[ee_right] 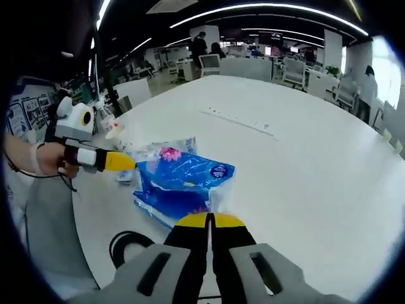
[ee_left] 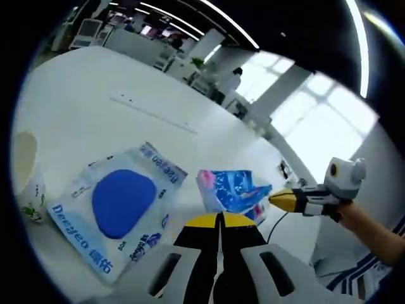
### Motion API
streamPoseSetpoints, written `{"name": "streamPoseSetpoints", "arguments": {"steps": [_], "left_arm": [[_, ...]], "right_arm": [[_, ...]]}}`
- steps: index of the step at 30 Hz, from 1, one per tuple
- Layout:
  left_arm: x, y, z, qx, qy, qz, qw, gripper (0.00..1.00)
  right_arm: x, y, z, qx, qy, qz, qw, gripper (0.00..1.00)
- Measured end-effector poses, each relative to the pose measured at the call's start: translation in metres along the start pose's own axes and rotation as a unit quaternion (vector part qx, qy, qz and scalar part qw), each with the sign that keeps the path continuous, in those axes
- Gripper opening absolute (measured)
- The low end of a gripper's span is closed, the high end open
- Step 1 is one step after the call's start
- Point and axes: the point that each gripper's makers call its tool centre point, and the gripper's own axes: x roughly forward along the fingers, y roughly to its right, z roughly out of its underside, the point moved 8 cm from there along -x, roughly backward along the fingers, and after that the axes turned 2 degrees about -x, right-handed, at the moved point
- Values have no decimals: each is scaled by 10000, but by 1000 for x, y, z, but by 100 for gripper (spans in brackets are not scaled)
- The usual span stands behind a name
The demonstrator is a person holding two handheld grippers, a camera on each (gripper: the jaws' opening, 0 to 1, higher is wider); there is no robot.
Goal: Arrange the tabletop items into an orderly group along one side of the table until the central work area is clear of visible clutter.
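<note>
My left gripper and right gripper both have jaws together, empty — blue tissue pack just ahead on white worktop, wipes pack beside it, possibly touching.

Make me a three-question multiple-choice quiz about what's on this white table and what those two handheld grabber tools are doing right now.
1. Where does the blue tissue pack lie?
A. on a chair
B. on the white table, just ahead of the right gripper
C. on the floor

2. What colour is the big oval on the Deeyeo pack?
A. blue
B. red
C. green

3. How do the left gripper's jaws stand?
A. wide open
B. closed together, holding nothing
C. clamped on a cup

Answers: 1 B, the pack rests on the tabletop past the yellow tips. 2 A, the oval is plain blue. 3 B, the tips meet with nothing between.
</note>
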Motion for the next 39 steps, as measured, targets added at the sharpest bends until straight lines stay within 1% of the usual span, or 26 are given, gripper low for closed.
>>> {"name": "streamPoseSetpoints", "arguments": {"steps": [4,6,8,10,13,15,18,19,27,30,33,39], "left_arm": [[7,4,2,51,-92,66,9999,0],[12,6,3,134,-153,91,9998,0],[16,8,3,113,-175,115,9997,0],[20,9,4,195,-280,141,9993,0],[25,13,5,181,-287,169,9993,0],[29,15,7,289,-369,202,9987,0],[33,16,8,244,-401,227,9986,0],[34,17,10,286,-400,231,9985,0],[41,10,21,219,-557,188,9980,0],[43,7,27,156,-597,139,9980,0],[45,5,31,146,-636,124,9978,0],[48,3,35,98,-681,93,9976,0]], "right_arm": [[-6,4,7,161,50,52,9998,0],[-9,4,13,196,52,108,9997,0],[-12,2,18,284,64,130,9995,0],[-13,2,22,331,38,155,9993,0],[-16,3,28,417,38,195,9989,0],[-18,5,33,451,14,224,9987,0],[-19,6,37,535,9,241,9983,0],[-20,7,39,567,7,250,9981,0],[-12,12,57,761,-69,268,9967,0],[-9,13,61,954,-66,221,9952,0],[-7,13,64,921,-90,243,9954,0],[-3,14,71,1005,-143,220,9946,0]]}}
